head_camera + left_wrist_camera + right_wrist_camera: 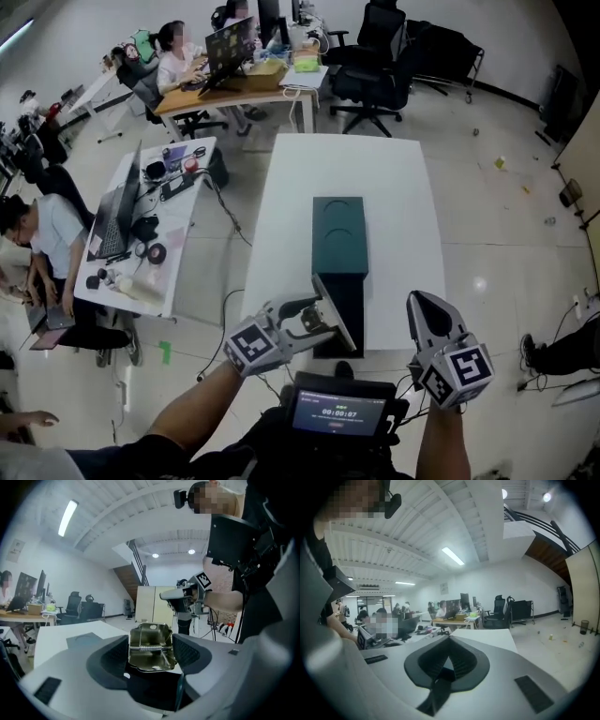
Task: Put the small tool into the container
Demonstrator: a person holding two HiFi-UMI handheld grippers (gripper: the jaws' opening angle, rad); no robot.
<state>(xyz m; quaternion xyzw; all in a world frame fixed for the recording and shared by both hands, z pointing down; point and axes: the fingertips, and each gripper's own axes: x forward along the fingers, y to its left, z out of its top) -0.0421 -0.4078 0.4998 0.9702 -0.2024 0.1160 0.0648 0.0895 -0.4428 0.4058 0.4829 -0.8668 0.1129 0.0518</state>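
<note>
A small brass-coloured metal clip with a spring (151,646) sits between the pads of my left gripper (151,652), which is shut on it. In the head view this left gripper (319,319) hovers at the near end of the dark green container (338,234), right beside its raised flap (335,312) and dark open part (347,300). My right gripper (419,305) is held up off the table's near right corner, jaws shut with nothing between them (446,660). It also shows across from the left one (180,595).
The container lies along the middle of a long white table (394,187). A handheld screen (337,412) hangs at the person's chest. Left of the table stands a desk with laptops and clutter (141,225), with seated people. Office chairs (375,66) stand beyond.
</note>
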